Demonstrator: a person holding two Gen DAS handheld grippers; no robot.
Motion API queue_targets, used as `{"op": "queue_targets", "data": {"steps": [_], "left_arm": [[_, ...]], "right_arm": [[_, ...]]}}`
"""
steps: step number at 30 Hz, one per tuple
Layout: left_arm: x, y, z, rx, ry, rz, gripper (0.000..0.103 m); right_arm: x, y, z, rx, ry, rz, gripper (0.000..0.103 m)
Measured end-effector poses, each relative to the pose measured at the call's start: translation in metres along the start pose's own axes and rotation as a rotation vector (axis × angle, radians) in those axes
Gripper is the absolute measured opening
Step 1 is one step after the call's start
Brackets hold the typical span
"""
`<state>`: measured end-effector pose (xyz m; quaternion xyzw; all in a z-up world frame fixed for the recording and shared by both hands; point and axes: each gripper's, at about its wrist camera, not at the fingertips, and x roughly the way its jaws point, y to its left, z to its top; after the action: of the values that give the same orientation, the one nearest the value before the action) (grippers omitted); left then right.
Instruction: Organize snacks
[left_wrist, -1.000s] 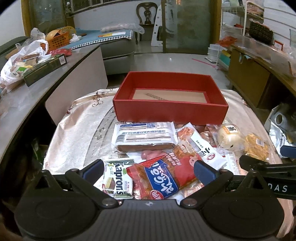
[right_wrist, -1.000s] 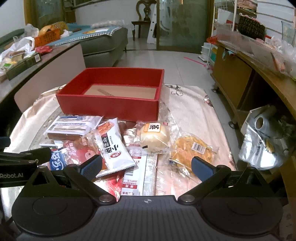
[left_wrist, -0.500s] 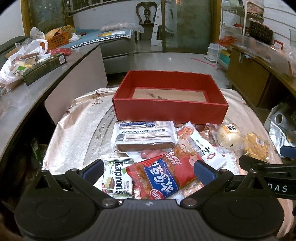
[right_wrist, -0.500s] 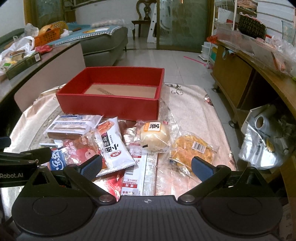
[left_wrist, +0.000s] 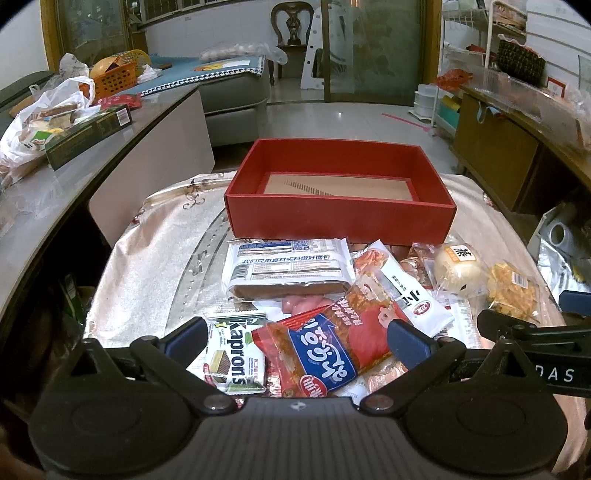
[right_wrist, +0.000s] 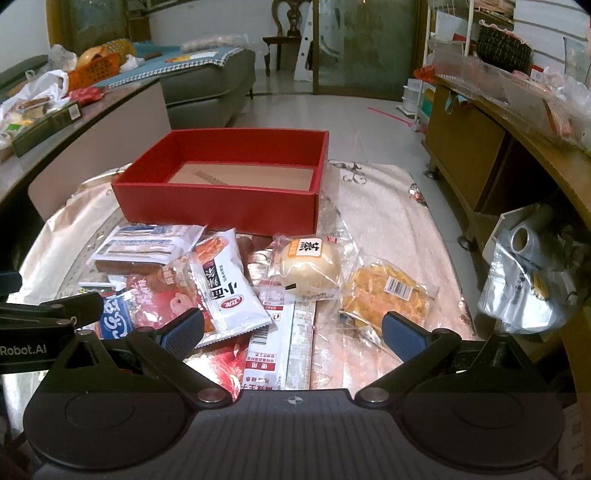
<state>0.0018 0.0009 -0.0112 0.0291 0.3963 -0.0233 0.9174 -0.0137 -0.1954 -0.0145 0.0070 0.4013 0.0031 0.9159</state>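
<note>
Jaws apart, Kaprons wafer pack (left_wrist: 236, 358) clear only left view

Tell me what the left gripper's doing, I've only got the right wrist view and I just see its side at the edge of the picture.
Observer: The left gripper is open and holds nothing. The red and blue packet shows between its fingers.
Operator: Okay, is anything lying left of that packet? My view is blocked there.
Observer: Yes, a green and white Kaprons wafer pack lies right beside it, near the gripper's left finger.
</note>
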Motion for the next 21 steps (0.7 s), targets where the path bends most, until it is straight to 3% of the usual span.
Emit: {"op": "queue_targets", "data": {"steps": [21], "left_arm": [[-0.0001,0.0001,-0.0008,0.002,0.005,-0.004,0.099]], "right_arm": [[0.0033,0.0023,-0.0011,-0.007,0.017,0.001,0.103]]}}
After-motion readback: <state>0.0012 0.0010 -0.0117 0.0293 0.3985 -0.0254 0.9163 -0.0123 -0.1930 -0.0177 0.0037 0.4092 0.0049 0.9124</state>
